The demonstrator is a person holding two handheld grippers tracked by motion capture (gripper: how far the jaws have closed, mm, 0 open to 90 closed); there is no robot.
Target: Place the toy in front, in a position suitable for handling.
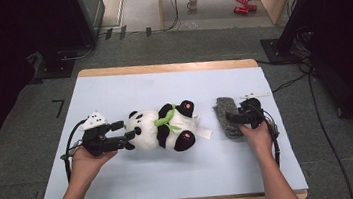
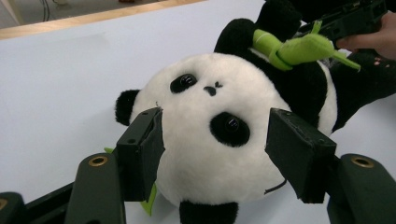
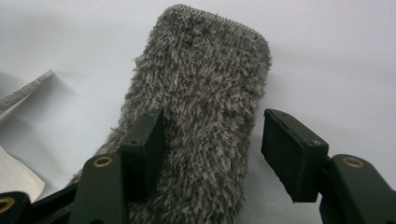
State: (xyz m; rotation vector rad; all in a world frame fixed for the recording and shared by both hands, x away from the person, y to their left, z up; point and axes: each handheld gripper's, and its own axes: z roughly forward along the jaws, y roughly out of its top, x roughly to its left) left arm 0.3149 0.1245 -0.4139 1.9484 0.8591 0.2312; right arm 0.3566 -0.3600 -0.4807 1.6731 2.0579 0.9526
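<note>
The left gripper is straddling the plush panda's head with jaws parted, lying mid-bench. The right gripper is hovering, jaws apart, over the grey fuzzy cloth just beyond the panda's feet.

Both forearms are bare, with no sleeves or gloves. The left gripper is a black, boxy tool with a pale grey three-cornered plate on top and a black cable looping from its rear. Its square pads are matte black with worn edges, on rounded arms each bearing a brass-ringed screw hole. The right gripper is equally black, with a thin black cable trailing from its body.
</note>
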